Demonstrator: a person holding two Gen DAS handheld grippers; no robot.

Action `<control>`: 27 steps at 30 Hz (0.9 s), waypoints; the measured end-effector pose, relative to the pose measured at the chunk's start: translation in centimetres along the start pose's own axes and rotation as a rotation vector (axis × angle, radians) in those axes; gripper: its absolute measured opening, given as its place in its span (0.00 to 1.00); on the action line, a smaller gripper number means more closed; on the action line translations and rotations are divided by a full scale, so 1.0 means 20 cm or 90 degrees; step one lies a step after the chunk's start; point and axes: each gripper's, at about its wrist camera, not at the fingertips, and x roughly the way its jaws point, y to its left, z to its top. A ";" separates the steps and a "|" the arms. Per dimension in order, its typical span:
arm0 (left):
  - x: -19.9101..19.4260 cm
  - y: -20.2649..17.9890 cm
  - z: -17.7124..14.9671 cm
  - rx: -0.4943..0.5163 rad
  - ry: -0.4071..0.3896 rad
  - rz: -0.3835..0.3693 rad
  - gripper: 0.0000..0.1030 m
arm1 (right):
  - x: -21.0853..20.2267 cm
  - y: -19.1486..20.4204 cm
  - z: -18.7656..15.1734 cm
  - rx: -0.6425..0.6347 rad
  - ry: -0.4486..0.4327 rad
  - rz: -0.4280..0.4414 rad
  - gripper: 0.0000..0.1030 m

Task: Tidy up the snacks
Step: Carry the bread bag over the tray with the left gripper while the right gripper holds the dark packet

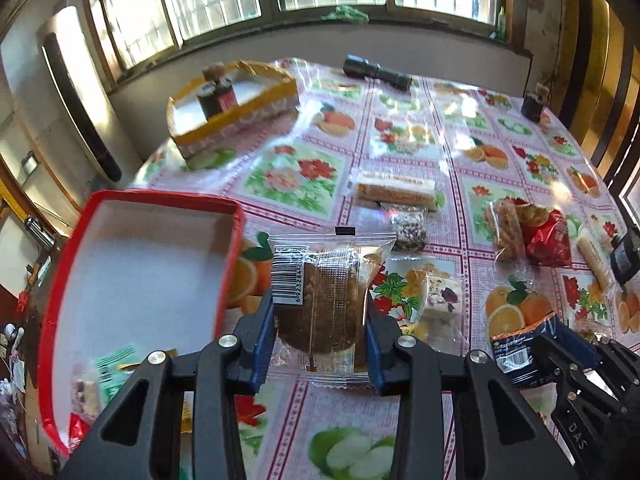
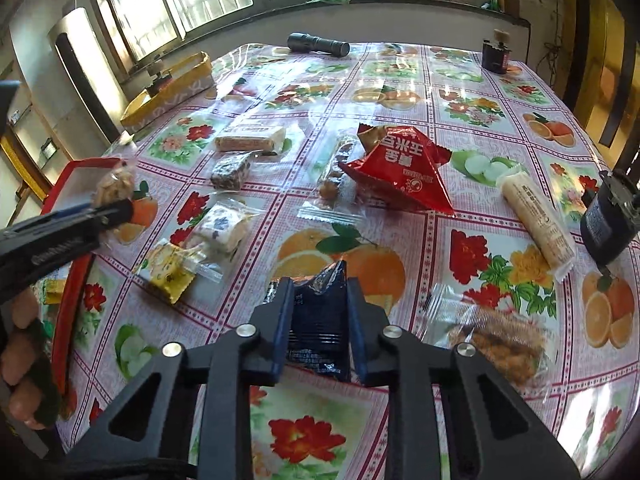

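My left gripper (image 1: 320, 320) is shut on a clear-wrapped brown cake (image 1: 326, 300) and holds it above the table, just right of the red box (image 1: 232, 248). The box holds a few snacks at its near end (image 1: 108, 368). My right gripper (image 2: 318, 312) is shut on a dark blue snack packet (image 2: 320, 320), also seen at the lower right of the left wrist view (image 1: 516, 350). Several wrapped snacks lie on the floral tablecloth: a red bag (image 2: 400, 168), a long roll (image 2: 538, 220), a nougat piece (image 2: 222, 226), a yellow packet (image 2: 170, 272).
A yellow box (image 1: 240, 114) with small jars stands at the back left. A black flashlight (image 2: 318, 44) lies at the far edge. A dark jar (image 2: 496, 56) stands at the back right, another dark jar (image 2: 610, 220) at the right edge. Windows run behind the table.
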 end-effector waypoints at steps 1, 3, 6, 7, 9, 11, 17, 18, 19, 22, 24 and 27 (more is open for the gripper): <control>-0.01 0.00 0.00 0.000 -0.006 0.003 0.37 | -0.01 0.00 0.00 0.001 -0.001 0.001 0.23; -0.06 0.01 -0.01 0.001 -0.021 0.005 0.37 | -0.03 0.01 -0.01 -0.002 -0.003 0.004 0.22; -0.11 0.03 -0.03 0.001 -0.032 0.004 0.37 | -0.05 0.03 -0.03 -0.006 -0.005 0.004 0.21; -0.12 0.04 -0.03 0.000 -0.034 0.003 0.37 | -0.06 0.03 -0.03 -0.005 -0.005 0.004 0.21; -0.14 0.04 -0.04 0.002 -0.039 0.004 0.37 | -0.07 0.03 -0.04 -0.003 0.002 0.007 0.21; -0.16 0.05 -0.05 0.003 -0.042 0.002 0.37 | -0.08 0.04 -0.05 -0.008 0.000 0.002 0.21; -0.20 0.07 -0.07 -0.001 -0.049 -0.005 0.37 | -0.11 0.06 -0.09 -0.017 -0.001 0.001 0.21; -0.21 0.07 -0.07 -0.002 -0.050 -0.005 0.37 | -0.12 0.06 -0.09 -0.017 -0.001 0.001 0.20; -0.21 0.08 -0.07 -0.003 -0.051 -0.005 0.37 | -0.12 0.06 -0.09 -0.018 -0.001 0.002 0.20; -0.23 0.10 -0.09 -0.007 -0.053 -0.007 0.37 | -0.15 0.07 -0.10 -0.018 -0.007 0.002 0.16; -0.23 0.13 -0.10 -0.011 -0.052 -0.006 0.36 | -0.17 0.07 -0.10 -0.016 -0.015 0.004 0.15; -0.24 0.16 -0.12 -0.019 -0.047 -0.005 0.36 | -0.20 0.07 -0.09 -0.014 -0.025 -0.001 0.14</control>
